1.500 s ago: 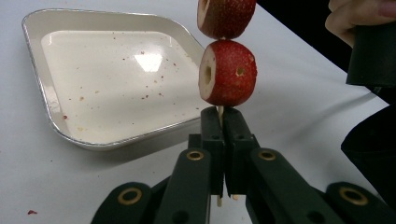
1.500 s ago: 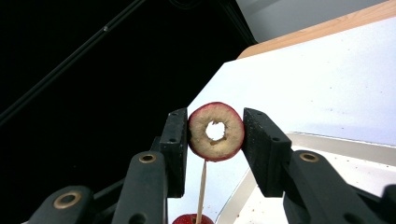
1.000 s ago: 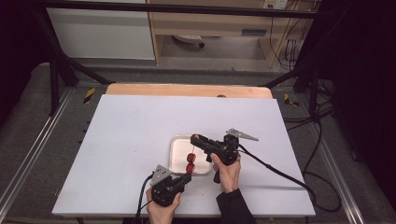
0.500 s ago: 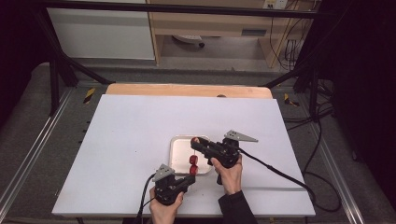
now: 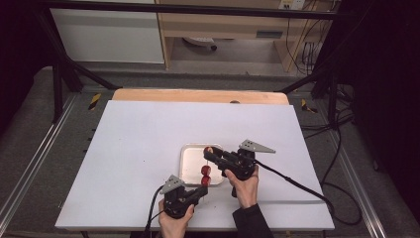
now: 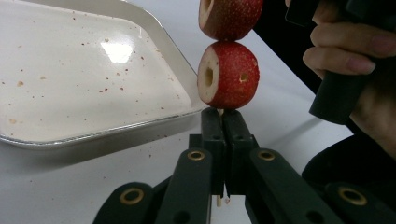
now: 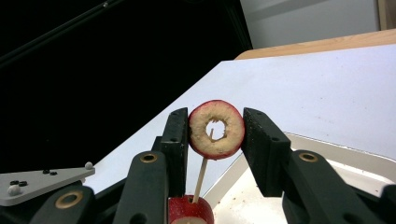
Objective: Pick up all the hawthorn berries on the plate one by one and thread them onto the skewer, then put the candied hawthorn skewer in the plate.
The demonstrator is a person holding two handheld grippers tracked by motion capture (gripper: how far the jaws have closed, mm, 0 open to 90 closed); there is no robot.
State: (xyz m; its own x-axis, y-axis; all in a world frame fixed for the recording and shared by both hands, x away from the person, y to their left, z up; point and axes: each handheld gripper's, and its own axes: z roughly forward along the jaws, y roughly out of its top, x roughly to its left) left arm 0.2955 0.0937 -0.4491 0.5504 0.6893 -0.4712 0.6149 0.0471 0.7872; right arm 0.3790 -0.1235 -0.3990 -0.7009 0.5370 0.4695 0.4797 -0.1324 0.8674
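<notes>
My left gripper (image 6: 223,113) is shut on the lower end of a thin wooden skewer (image 7: 201,176) that stands upright. Two cored red fruits (image 6: 229,74) are threaded on it just above the jaws. My right gripper (image 7: 217,128) is shut on a third cored red fruit (image 7: 203,140), held over the skewer's tip, which shows through the fruit's hole. In the high view the left gripper (image 5: 202,190) sits near the table's front edge. There the right gripper (image 5: 210,152) is just behind it, over the tray (image 5: 190,161).
The shallow metal tray (image 6: 84,84) holds only crumbs and lies to the left of the skewer. A person's hand (image 6: 359,56) holds the right gripper close by. Cables trail off the white table (image 5: 148,134) toward the front and right.
The left gripper with the skewer has shifted slightly to the right. The right gripper has edged left with its fruit, over the skewer.
</notes>
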